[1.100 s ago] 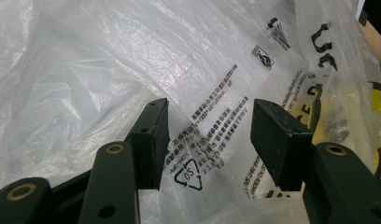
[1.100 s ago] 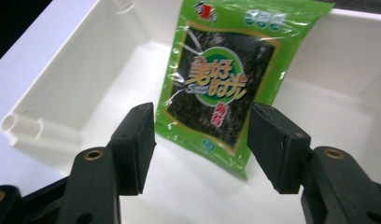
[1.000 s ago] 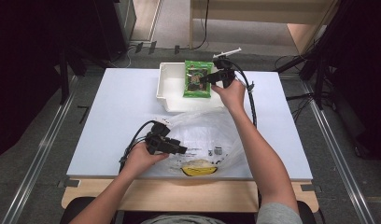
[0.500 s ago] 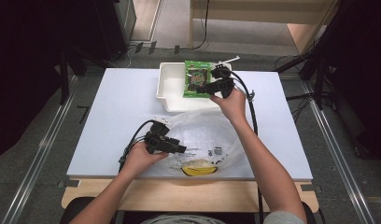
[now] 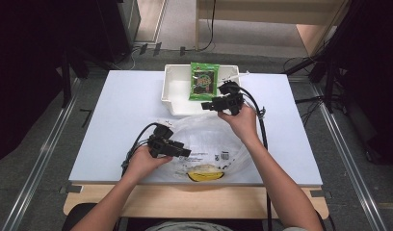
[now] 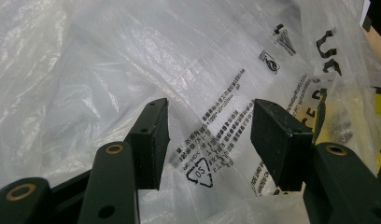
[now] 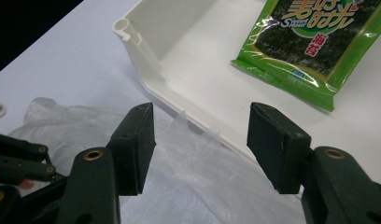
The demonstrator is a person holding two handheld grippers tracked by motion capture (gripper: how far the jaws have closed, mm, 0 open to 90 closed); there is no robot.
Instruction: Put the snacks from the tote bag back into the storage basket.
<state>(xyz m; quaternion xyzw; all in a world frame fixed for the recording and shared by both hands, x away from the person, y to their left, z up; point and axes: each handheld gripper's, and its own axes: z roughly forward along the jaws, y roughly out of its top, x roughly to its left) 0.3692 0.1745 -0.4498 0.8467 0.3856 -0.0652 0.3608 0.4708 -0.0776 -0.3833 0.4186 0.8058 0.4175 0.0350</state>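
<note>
Right gripper (image 5: 207, 105) pulled back from white bin (image 5: 175, 91) toward clear plastic bag (image 5: 204, 144), jaws wide, empty. Green snack pack (image 5: 203, 81) left lying in bin. Left gripper (image 5: 185, 152) parked over bag, gaping, nothing pinched. Looks like bag-opening next.

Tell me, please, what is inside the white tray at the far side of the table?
The white tray holds one green snack packet, lying flat. The right hand-held gripper covers its near right corner, so that spot stays unseen.

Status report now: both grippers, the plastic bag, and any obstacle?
Left gripper open over plastic bag. Right gripper open, empty, at bag's far edge. Green packet in white tray. Nothing blocking.
</note>
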